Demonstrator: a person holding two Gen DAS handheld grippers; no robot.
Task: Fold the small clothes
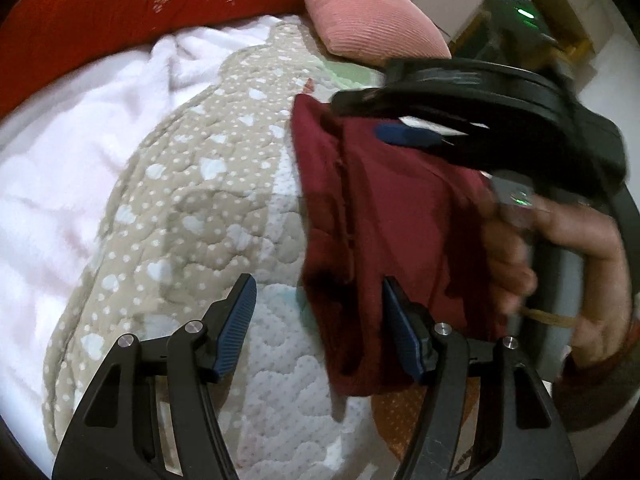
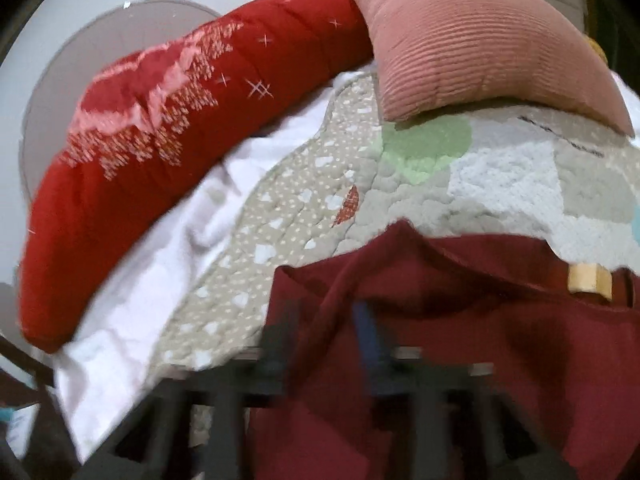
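Observation:
A dark red garment [image 1: 384,240] hangs in the air above the quilted bedcover [image 1: 192,208]. In the left wrist view my right gripper [image 1: 404,130] is shut on its top edge and holds it up. My left gripper [image 1: 318,320] is open, its right finger [image 1: 400,332] against the garment's lower part, its left finger [image 1: 238,324] over the quilt. In the blurred right wrist view the garment [image 2: 460,340] drapes over my right gripper [image 2: 368,332] and hides most of its fingers. A tan label [image 2: 588,280] shows on the garment.
A long red bolster [image 2: 168,148] and a pink ribbed pillow [image 2: 480,48] lie at the far side of the bed. A white fleecy blanket [image 1: 52,184] lies left of the quilt. A person's hand [image 1: 568,272] holds the right gripper's handle.

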